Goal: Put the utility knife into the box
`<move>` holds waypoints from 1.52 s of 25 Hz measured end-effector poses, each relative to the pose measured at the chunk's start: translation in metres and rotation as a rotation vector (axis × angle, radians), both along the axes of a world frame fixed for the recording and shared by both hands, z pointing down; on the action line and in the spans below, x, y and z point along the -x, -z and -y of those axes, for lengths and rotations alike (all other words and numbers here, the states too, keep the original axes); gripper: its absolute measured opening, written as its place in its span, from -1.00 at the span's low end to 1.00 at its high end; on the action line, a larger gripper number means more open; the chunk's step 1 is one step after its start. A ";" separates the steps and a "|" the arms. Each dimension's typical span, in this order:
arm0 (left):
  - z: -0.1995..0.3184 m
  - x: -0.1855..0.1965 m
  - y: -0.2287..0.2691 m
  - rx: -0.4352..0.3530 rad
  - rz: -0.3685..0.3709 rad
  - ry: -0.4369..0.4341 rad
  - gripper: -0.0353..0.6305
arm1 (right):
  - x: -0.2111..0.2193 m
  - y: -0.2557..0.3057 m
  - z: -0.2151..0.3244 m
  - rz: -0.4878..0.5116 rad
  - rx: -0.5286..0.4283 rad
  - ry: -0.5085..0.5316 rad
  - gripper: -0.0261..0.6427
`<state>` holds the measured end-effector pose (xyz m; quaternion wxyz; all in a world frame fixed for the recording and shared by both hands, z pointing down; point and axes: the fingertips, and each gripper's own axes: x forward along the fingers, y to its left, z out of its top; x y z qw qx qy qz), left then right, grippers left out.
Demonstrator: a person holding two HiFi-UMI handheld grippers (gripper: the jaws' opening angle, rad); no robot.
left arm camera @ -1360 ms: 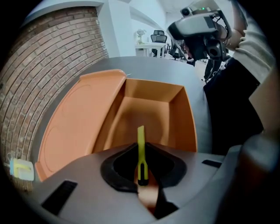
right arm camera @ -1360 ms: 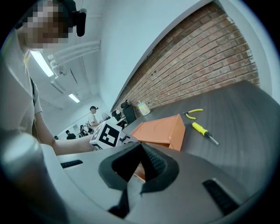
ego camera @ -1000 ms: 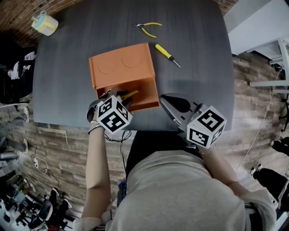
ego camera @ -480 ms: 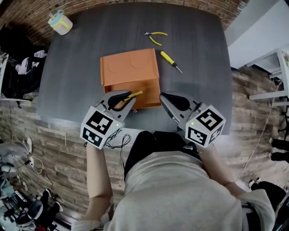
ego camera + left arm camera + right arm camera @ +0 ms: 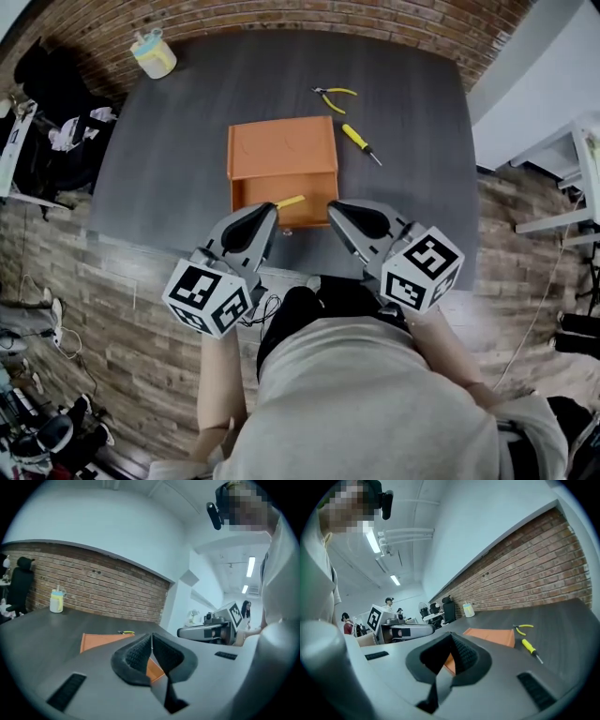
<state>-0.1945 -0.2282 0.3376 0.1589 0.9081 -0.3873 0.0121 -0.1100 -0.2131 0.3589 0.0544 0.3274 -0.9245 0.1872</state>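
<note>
Head view: yellow utility knife [image 5: 289, 202] lies in the orange box's [image 5: 281, 150] open compartment, left gripper [image 5: 271, 212] and right gripper [image 5: 334, 208] alongside, jaws together and empty; placing looks finished, perhaps only a nudge needed.

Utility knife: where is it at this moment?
In the head view, the utility knife sits in the open near part of the orange box at table centre, just beyond the left gripper.
</note>
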 end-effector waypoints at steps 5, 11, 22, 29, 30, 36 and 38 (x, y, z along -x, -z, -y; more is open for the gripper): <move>-0.016 0.007 -0.003 0.032 -0.125 0.077 -0.82 | 0.007 0.009 -0.011 0.021 -0.025 0.022 -0.90; -0.036 0.006 -0.010 0.057 -0.173 0.107 -0.83 | 0.013 0.008 -0.018 0.048 -0.028 0.025 -0.90; -0.051 0.009 -0.037 0.107 -0.099 0.158 -0.83 | 0.026 -0.016 -0.038 0.006 0.031 0.075 -0.90; -0.057 0.007 -0.047 0.135 -0.093 0.155 -0.83 | 0.028 -0.020 -0.041 -0.004 0.038 0.085 -0.90; -0.057 0.006 -0.047 0.135 -0.093 0.155 -0.83 | 0.027 -0.021 -0.041 -0.004 0.040 0.085 -0.90; -0.058 0.005 -0.052 0.138 -0.072 0.139 -0.83 | 0.030 -0.024 -0.043 -0.003 0.055 0.098 -0.90; -0.059 0.005 -0.054 0.147 -0.076 0.133 -0.83 | 0.032 -0.025 -0.044 0.002 0.062 0.109 -0.90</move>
